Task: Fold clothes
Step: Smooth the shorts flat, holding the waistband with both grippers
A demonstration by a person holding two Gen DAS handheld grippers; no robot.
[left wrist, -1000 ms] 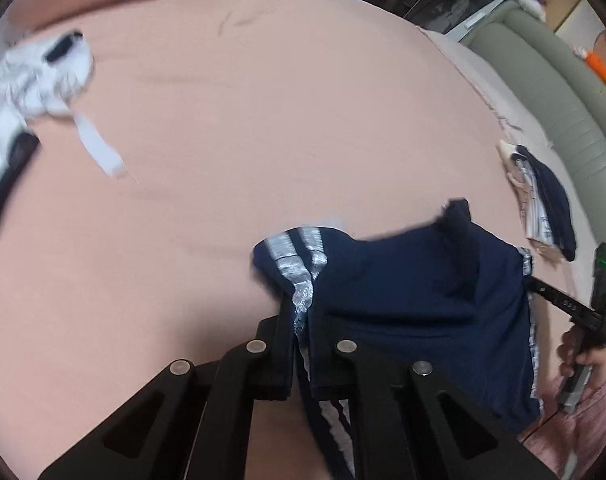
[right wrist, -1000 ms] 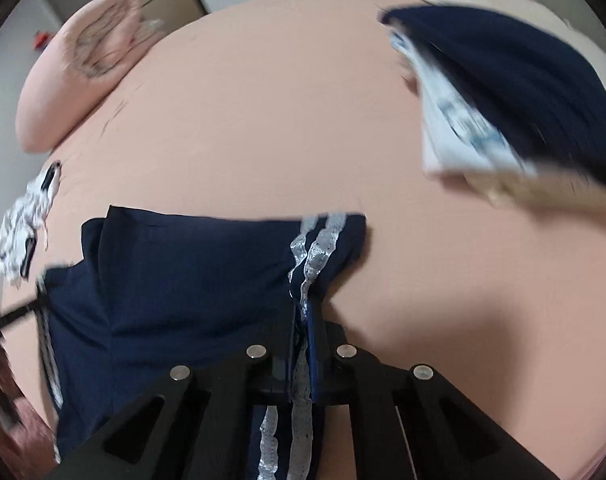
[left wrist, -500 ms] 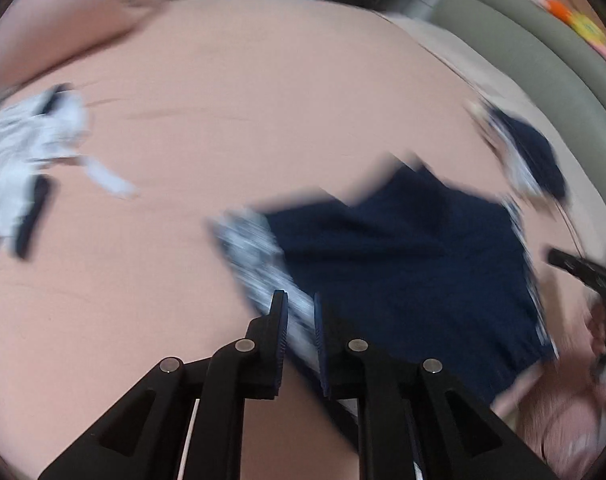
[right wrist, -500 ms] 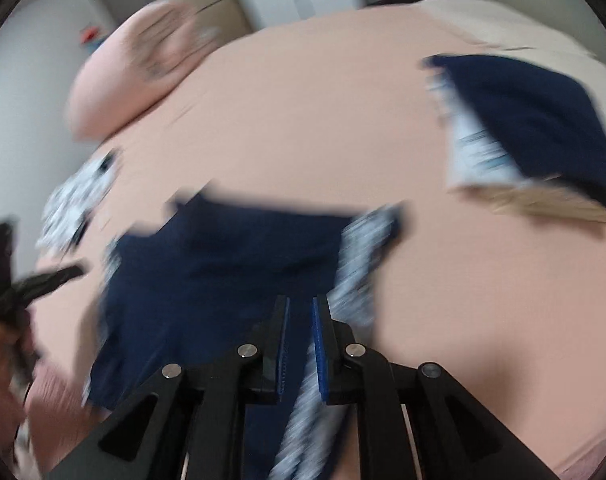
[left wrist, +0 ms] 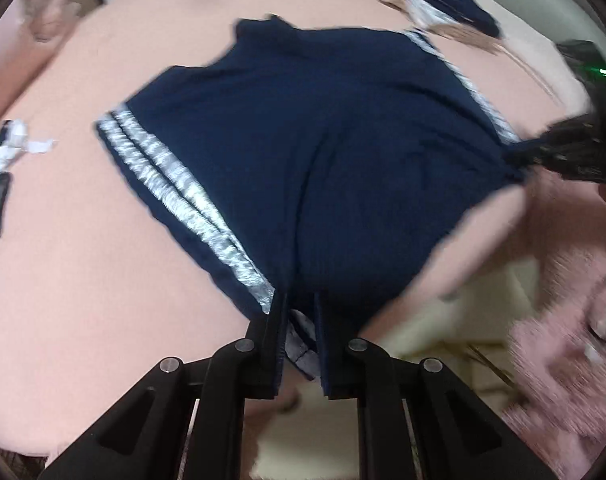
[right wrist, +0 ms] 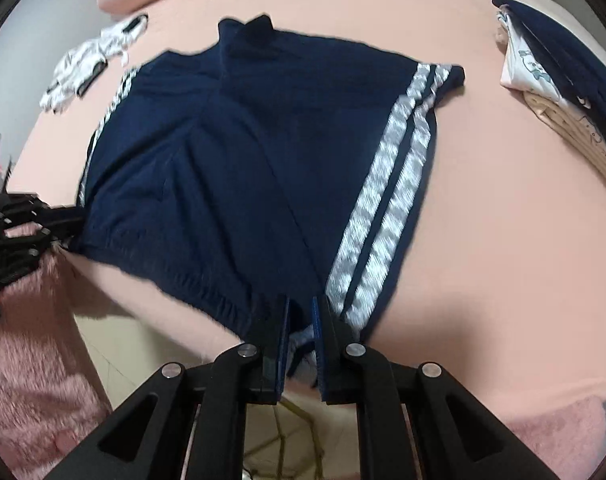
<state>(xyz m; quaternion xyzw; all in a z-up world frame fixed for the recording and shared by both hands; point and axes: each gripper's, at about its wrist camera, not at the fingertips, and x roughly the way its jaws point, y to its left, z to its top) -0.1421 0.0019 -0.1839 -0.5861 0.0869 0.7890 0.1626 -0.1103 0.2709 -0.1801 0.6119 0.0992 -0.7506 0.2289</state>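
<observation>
Left gripper (left wrist: 301, 320): jaws a little apart with a bunch of waistband cloth between them, so it appears clamped on the navy shorts (left wrist: 315, 152) at the left waist corner, by the silver side stripes (left wrist: 183, 200)
Right gripper (right wrist: 301, 322): jaws likewise a little apart, pinching gathered cloth at the opposite waist corner, beside its own pair of stripes (right wrist: 387, 208)
Shorts: spread flat and face up on the pink bed (right wrist: 503, 208), legs pointing away, waistband stretched along the near bed edge and partly overhanging it
Surroundings: white and black garment (right wrist: 83, 60) far left, stack of folded clothes (right wrist: 559, 76) far right, both well apart from the shorts
Risk of slip: each grip holds only a small bunch of elastic hem; a hard outward pull could tug it free
Risk of slide: with the waist at the edge, letting go carelessly could drag the shorts off towards the floor
Risk of skew: uneven lift between hands would give a crooked fold
Change from a second ago: the shorts were bunched and hanging from both grippers; now they lie opened out and flat, drawn towards the near edge
</observation>
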